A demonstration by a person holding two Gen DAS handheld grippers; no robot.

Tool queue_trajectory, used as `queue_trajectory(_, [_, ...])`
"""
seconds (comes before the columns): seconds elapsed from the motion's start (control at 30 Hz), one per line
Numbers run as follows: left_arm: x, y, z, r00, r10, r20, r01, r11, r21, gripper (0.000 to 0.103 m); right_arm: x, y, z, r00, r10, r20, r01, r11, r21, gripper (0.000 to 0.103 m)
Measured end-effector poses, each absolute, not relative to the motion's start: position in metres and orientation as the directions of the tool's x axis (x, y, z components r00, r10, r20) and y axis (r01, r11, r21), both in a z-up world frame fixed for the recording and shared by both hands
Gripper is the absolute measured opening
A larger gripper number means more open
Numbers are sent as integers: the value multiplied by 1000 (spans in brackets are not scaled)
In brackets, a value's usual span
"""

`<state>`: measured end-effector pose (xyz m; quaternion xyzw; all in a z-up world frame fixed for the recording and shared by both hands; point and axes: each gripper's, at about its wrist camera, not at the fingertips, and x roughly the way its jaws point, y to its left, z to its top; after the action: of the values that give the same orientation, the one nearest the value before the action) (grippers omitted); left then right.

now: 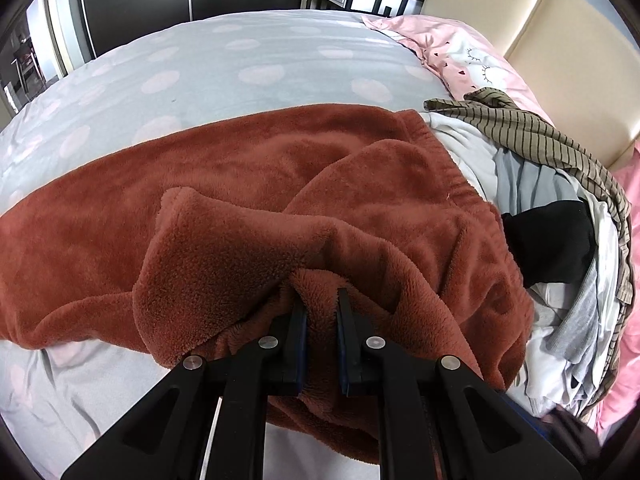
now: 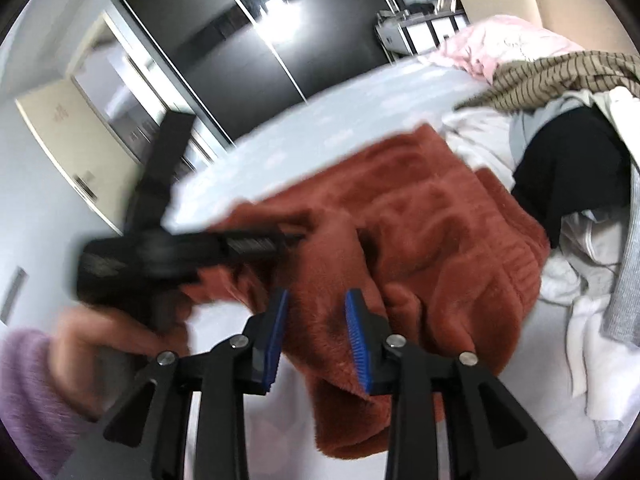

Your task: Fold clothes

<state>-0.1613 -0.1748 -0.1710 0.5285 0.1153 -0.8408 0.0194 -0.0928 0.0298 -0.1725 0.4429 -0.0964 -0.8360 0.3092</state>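
The folding is only just getting under way. A rust-red fleece garment (image 1: 248, 184) is lying across the grey bedsheet with pale pink spots (image 1: 224, 60), mostly spread out but not yet squared: its near portion is bunched and lifted into a loose ridge. The left gripper (image 1: 322, 300) is clamping a thick fold of that fleece between its jaws, the pile bulging out on either side of the pads, so it is holding the cloth up off the sheet near the bed's front edge.

The right gripper (image 2: 316, 312) is hovering over the hanging near edge of the same garment (image 2: 420, 232) with its blue pads (image 2: 357, 332) standing apart; fleece is lying behind the gap, but the pads are not pressing on it (the view is motion-blurred, so fine contact is hard to read). In that same view the left tool (image 2: 176, 252) is showing from the side, carried by a hand (image 2: 96, 344) in a lilac sleeve (image 2: 28, 384).

No finished fold is visible anywhere. To the right, a heap of unfolded laundry (image 1: 560, 216) is waiting, including a striped olive top (image 1: 516, 128), a black piece (image 1: 548, 236) and white and grey items, so nearly all of the job is looking to be ahead.
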Motion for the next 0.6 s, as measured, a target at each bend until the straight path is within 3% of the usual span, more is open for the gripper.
queue_trajectory(0.1, [-156,-177,-164,-449,112,-886,145,-970,-196,18,-100,29,-182,-401,-580,-710,409,-806,428,17])
queue_trajectory(0.23, [-139,-180,-150,-475,175,-862,112,-960,-256,46,-114,38,-184,-437,-544,-716,357,-836,418,13])
queue_trajectory(0.3, [-125,-180,-141,-493,203,-846,85,-957,-279,51,-121,45,-186,-448,-533,-718,318,-845,429,12])
queue_trajectory(0.6, [-72,-169,-154,-471,300,-829,88,-920,-383,51,-121,51,-184,-467,-502,-728,277,-865,419,12])
